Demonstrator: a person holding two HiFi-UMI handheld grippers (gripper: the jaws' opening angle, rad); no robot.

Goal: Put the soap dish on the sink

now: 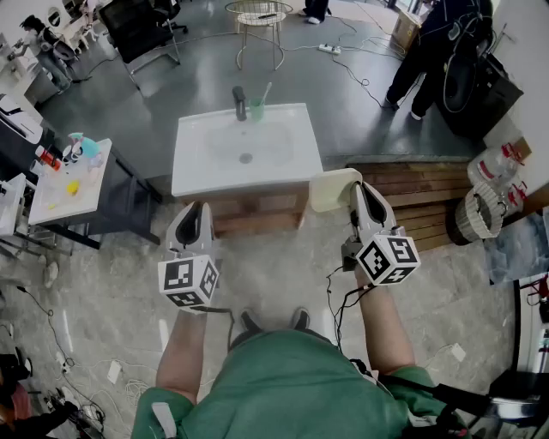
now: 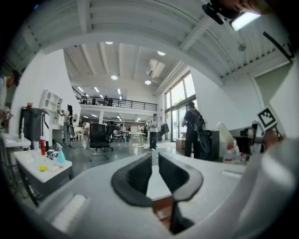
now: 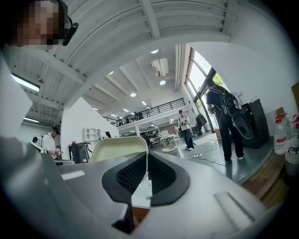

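The cream soap dish (image 1: 330,190) hangs in the air just off the front right corner of the white sink (image 1: 206,163). My right gripper (image 1: 360,186) is shut on the dish's right edge. In the right gripper view the dish (image 3: 117,149) rises left of the jaws, and its thin rim is pinched at my right gripper (image 3: 147,161). My left gripper (image 1: 194,207) hovers in front of the sink's left front corner, shut and holding nothing. In its own view my left gripper (image 2: 154,161) points at the sink (image 2: 156,186). A faucet (image 1: 240,103) and a green cup (image 1: 257,111) stand at the basin's back.
A white side table (image 1: 64,197) with bottles and small items stands to the left. On the right are a wooden platform (image 1: 425,201) and a wicker basket (image 1: 477,216). A person (image 1: 429,51) stands at the back right, and a wire stool (image 1: 259,19) stands behind the sink.
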